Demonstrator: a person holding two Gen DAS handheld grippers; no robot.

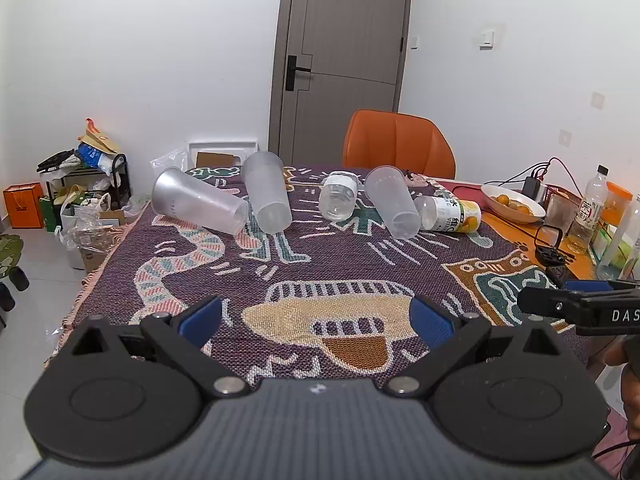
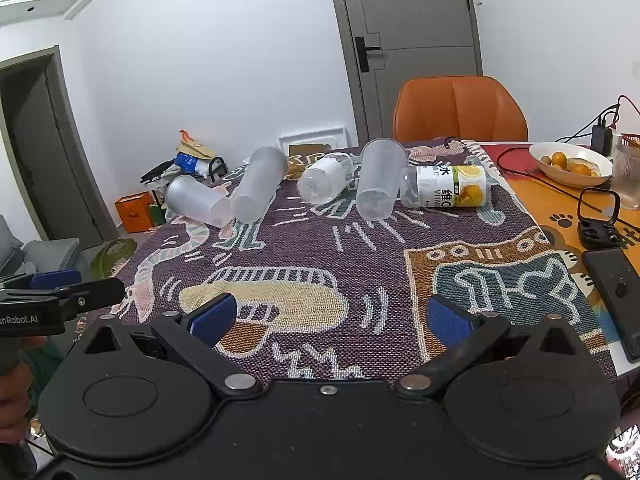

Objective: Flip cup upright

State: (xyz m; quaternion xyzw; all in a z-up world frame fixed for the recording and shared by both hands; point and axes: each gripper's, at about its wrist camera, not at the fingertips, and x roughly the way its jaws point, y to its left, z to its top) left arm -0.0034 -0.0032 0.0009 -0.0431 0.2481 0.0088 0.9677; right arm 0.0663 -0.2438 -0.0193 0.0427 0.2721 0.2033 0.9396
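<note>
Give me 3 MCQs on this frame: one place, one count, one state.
1. Where is the yellow-label bottle?
A. right end of the row
B. left end
C. on the chair

2. How many frosted cups lie on the cloth?
A. one
B. three
C. five

3. How is the left gripper?
A. shut on a cup
B. open, empty
C. shut, empty

Key: A, it lies right of the right cup; B, left cup, middle cup and right cup are all on their sides; B, its blue pads stand wide apart over bare cloth.
</note>
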